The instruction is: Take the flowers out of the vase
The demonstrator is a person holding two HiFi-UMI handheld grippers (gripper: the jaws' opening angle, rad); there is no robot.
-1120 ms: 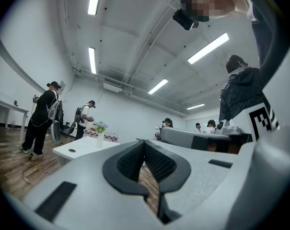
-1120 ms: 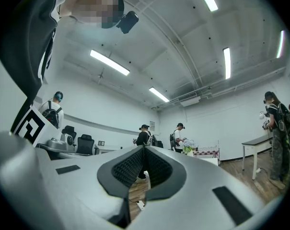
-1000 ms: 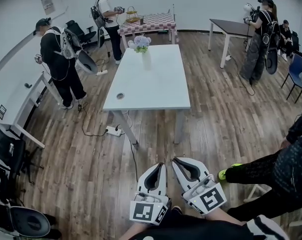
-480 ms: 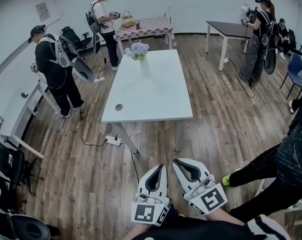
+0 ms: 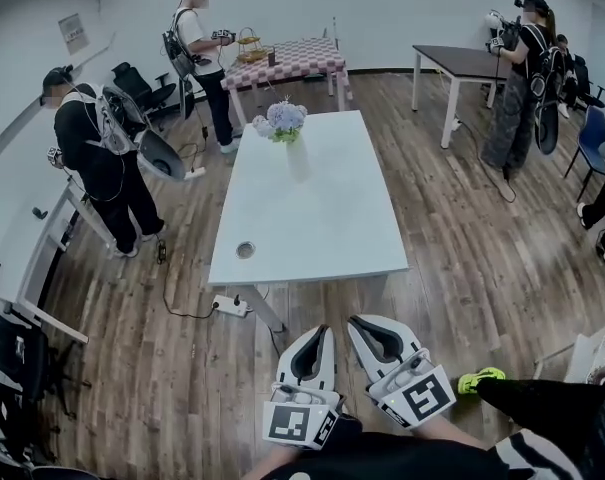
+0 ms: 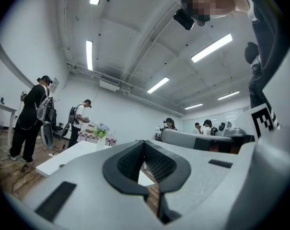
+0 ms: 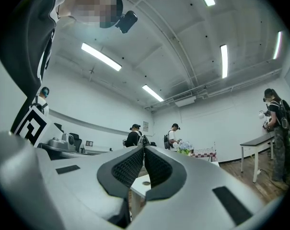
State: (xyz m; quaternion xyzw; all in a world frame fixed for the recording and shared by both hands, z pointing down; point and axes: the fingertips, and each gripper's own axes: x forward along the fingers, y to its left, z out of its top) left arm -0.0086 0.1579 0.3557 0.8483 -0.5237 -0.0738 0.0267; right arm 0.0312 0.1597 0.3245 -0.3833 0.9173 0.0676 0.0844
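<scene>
A white vase [image 5: 297,158] with pale blue and white flowers [image 5: 285,120] stands at the far end of a long white table [image 5: 322,228]. Both grippers hang low in the head view, short of the table's near edge and well away from the vase. My left gripper [image 5: 321,332] is shut with nothing in it, and my right gripper [image 5: 359,322] beside it is also shut and empty. In the left gripper view the flowers [image 6: 101,130] show small at the left beyond the closed jaws. The right gripper view has the flowers [image 7: 185,147] right of its closed jaws.
Three people with grippers stand around: one left of the table [image 5: 90,153], one at the back [image 5: 197,43] by a checkered table [image 5: 292,56], one right [image 5: 517,73] by a dark table [image 5: 460,60]. A power strip [image 5: 230,305] lies under the table's near left corner. A shoe [image 5: 479,377] is at my right.
The white table and the vase have come closer in the head view as I moved toward them. Both grippers keep their place in the view, still shut. The dark-clothed legs at right shifted lower.
</scene>
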